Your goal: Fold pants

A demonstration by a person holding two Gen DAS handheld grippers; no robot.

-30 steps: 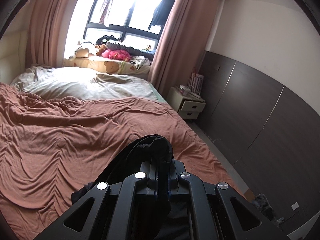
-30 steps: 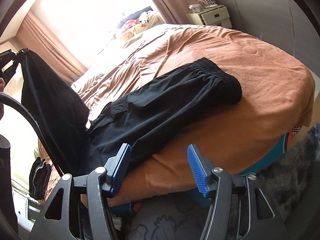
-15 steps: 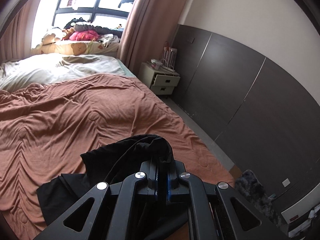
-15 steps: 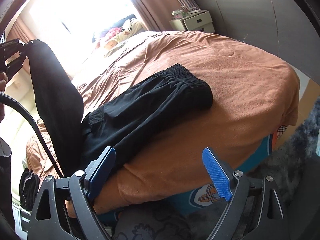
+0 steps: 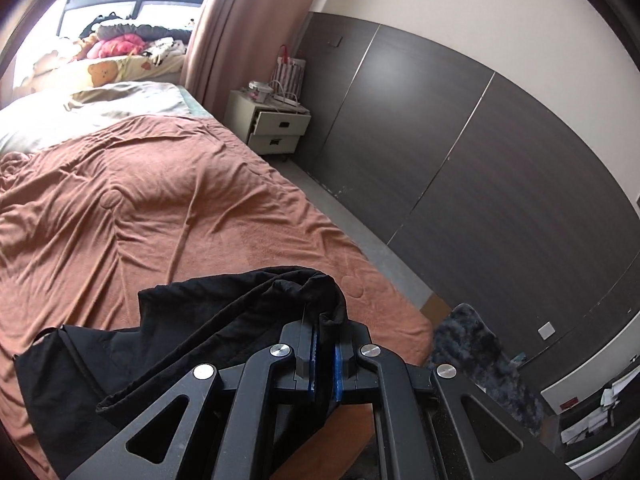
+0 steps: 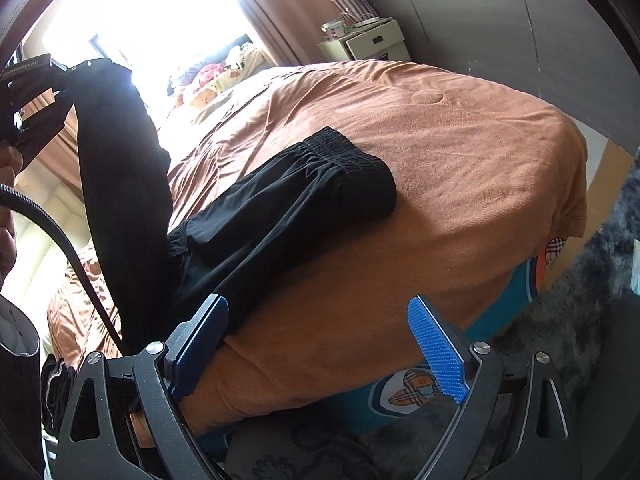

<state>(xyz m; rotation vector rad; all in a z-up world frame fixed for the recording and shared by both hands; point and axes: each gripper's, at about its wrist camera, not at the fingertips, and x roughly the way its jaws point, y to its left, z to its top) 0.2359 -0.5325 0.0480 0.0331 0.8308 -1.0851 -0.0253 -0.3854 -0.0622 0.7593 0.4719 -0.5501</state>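
Bare blanket (image 6: 460,168) beyond waistband; lifted leg (image 6: 120,168) blocks left.

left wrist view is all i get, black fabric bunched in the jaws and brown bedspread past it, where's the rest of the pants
Observer: The waistband end lies flat on the brown bedspread, elastic edge toward the nightstand.
Operator: so is my end lifted or dragging
Observer: Lifted. The left gripper holds the leg end high, and the black pants hang from it in a steep column down to the bed.
Operator: right gripper doing anything
Observer: No. The right gripper is open and holds nothing, low at the near edge of the bed, with its left jaw against the pants.
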